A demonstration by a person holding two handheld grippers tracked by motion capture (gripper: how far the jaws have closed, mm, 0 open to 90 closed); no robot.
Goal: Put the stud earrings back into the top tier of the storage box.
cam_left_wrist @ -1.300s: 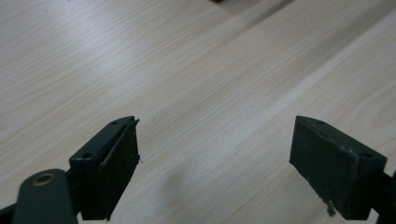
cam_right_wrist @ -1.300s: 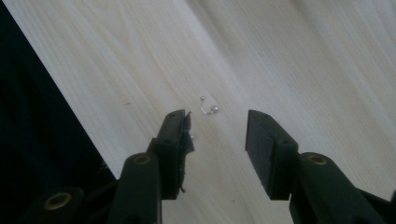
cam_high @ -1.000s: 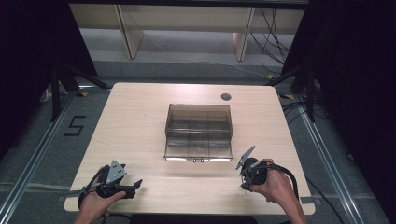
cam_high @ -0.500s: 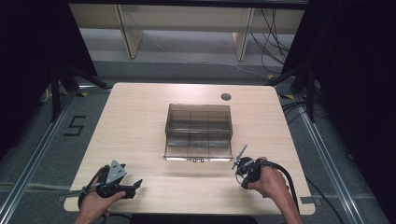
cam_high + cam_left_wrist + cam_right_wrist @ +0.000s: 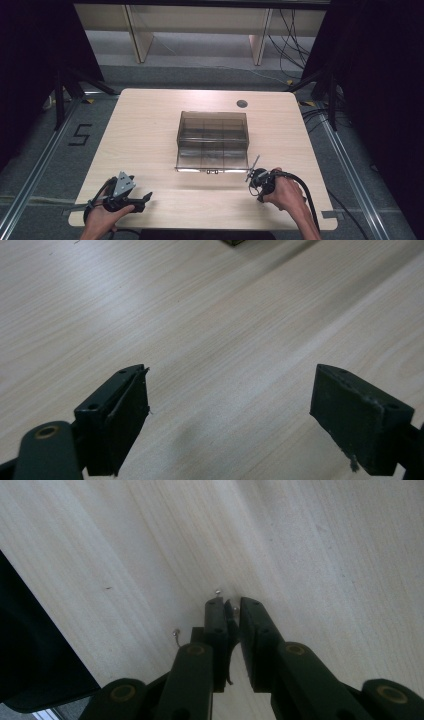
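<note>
The right gripper (image 5: 232, 602) points down at the table (image 5: 140, 130) near its near right edge, just in front of the box's right corner. Its jaws have just been closing and now stand a sliver apart, with a tiny metal piece (image 5: 235, 609) between the tips. It looks pinched, though the piece is too small to be sure the pads bear on it. Two more loose metal bits lie on the wood just beside the tips, one just past them (image 5: 217, 591) and one off to the side (image 5: 175, 632). The smoky clear compartment box (image 5: 212, 137) sits in the middle of the table, well within reach.

The left gripper (image 5: 230, 390) rests at the near left, jaws spread wide with nothing between them, over bare wood.

The step in hand seems to be picking up one small piece from the tabletop. The next move likely calls for a firm, steady pinch and a slow straight lift, since so small a thing could slip or flick away, then a carry to the far side over one compartment of the box
</note>
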